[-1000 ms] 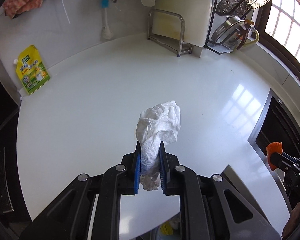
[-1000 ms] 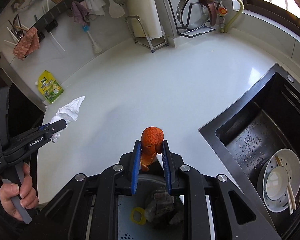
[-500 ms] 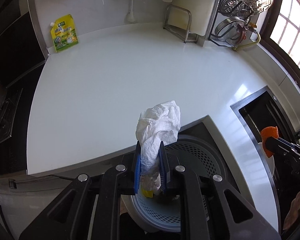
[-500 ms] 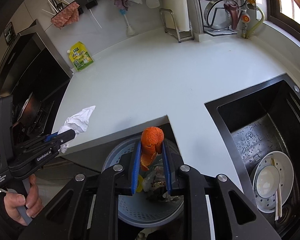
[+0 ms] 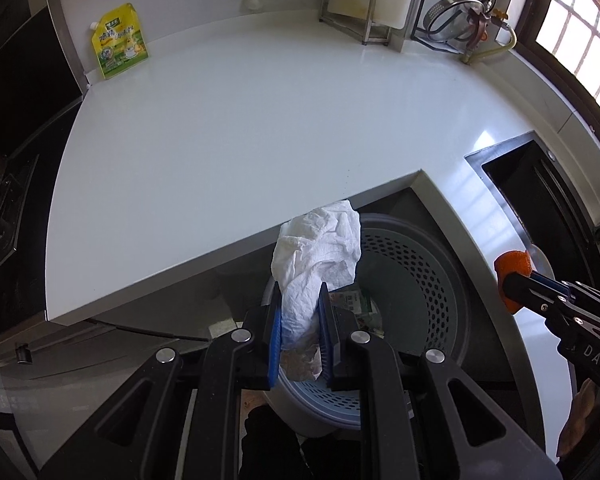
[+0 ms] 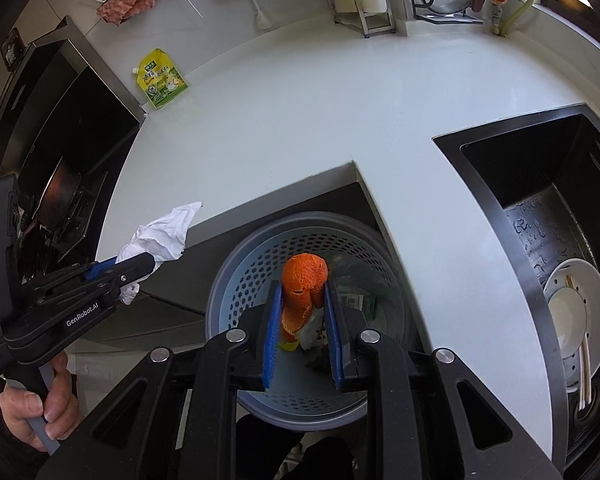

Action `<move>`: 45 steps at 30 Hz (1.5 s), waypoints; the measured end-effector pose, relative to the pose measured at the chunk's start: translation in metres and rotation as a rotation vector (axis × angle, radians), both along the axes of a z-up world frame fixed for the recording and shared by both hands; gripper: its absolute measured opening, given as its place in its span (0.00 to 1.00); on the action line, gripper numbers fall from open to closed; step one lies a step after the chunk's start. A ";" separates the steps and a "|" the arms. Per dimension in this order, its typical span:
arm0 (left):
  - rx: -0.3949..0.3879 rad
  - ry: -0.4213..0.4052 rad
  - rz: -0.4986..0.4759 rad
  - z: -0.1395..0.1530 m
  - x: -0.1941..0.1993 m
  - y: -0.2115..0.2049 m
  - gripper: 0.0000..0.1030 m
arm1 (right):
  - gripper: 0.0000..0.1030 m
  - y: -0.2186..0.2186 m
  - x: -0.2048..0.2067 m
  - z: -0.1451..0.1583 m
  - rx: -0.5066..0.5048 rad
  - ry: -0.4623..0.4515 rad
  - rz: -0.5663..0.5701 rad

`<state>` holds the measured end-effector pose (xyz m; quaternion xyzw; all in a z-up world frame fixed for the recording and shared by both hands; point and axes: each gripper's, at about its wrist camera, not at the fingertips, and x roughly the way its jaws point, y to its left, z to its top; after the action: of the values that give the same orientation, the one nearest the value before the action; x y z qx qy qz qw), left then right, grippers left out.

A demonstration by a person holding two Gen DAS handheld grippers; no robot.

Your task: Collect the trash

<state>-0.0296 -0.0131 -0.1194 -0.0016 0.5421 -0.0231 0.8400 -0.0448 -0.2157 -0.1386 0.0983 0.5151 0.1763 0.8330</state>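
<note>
My left gripper (image 5: 300, 296) is shut on a crumpled white paper towel (image 5: 320, 248) and holds it over the near rim of a grey perforated trash bin (image 5: 416, 272) below the counter edge. My right gripper (image 6: 302, 296) is shut on an orange peel (image 6: 302, 276) and holds it above the open bin (image 6: 244, 276), which has wrappers and scraps inside. The left gripper and towel (image 6: 160, 236) show at the left of the right wrist view, left of the bin. The peel (image 5: 512, 266) shows at the right of the left wrist view.
The white counter (image 5: 240, 132) wraps around the bin's notch. A yellow-green pouch (image 5: 118, 42) leans on the back wall. A black sink (image 6: 540, 208) on the right holds a white bowl (image 6: 576, 312) with chopsticks. A stove (image 6: 60, 196) lies left; a dish rack (image 5: 460, 12) stands at the back.
Both grippers have pulled back from over the counter toward the trash bin, still holding the towel and the peel. The bin has come fully into view under them.
</note>
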 end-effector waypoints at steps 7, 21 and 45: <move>-0.017 0.051 -0.037 -0.014 0.002 -0.002 0.16 | 0.20 0.015 0.001 -0.014 -0.003 0.037 0.004; -0.019 0.057 -0.075 -0.012 -0.004 -0.012 0.40 | 0.36 0.005 -0.007 -0.014 -0.002 0.047 -0.049; 0.037 -0.100 -0.016 0.043 -0.031 -0.017 0.82 | 0.56 -0.011 -0.038 0.035 0.024 -0.073 -0.064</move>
<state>-0.0610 -0.0306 -0.0769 0.0195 0.4997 -0.0197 0.8657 -0.0831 -0.2269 -0.1040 0.1182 0.4788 0.1591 0.8552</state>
